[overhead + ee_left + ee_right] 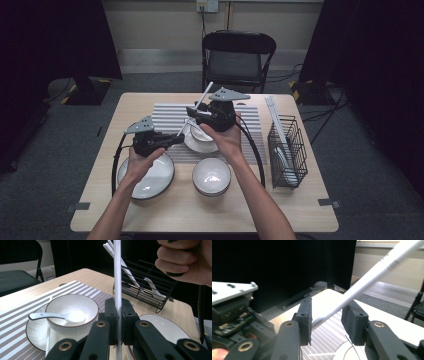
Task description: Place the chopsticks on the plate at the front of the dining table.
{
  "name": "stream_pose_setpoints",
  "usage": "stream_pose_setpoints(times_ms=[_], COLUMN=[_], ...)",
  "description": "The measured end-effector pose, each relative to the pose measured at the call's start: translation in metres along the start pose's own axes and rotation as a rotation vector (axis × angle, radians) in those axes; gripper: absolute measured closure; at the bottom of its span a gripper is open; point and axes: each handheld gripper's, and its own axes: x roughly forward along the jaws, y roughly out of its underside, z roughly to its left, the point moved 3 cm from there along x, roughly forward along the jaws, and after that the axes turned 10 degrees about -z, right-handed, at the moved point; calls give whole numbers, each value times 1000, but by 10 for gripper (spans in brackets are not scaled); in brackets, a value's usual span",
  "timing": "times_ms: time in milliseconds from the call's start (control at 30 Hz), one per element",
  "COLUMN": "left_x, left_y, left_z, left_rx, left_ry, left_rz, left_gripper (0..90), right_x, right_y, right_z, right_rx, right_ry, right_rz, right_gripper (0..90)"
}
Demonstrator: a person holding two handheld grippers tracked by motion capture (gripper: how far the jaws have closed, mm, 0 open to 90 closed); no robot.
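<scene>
A long white chopstick (204, 95) slants up over the striped placemat (167, 116). My left gripper (177, 137) is shut on its lower part; in the left gripper view the stick (117, 270) stands upright, pinched between the two pads of that gripper (117, 307). My right gripper (192, 112) reaches the same stick from the right, its jaws open. In the right gripper view the chopstick (372, 275) crosses diagonally through the gap of that gripper (328, 315), its end close to the left pad (304, 320). Below sits a white bowl (82, 303) holding a spoon (67, 316) on a saucer (200, 145).
A white plate (147, 175) lies under my left hand and an empty bowl (211, 176) near the front. A black wire rack (287, 150) with more chopsticks stands at the right. A folding chair (237, 55) is behind the table.
</scene>
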Motion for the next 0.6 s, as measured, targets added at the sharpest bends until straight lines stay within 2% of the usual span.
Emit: stream_pose_setpoints(times_ms=[333, 600], left_x=[-6, -8], left_y=[-1, -1], left_z=[2, 3], left_rx=[13, 11], left_ry=[-27, -21], left_rz=[8, 3], left_gripper=[864, 864], right_x=[1, 1], right_y=[6, 11], right_z=[0, -3], right_rx=[-4, 5], right_ry=[10, 15], right_rz=[11, 9], right_gripper=[583, 564])
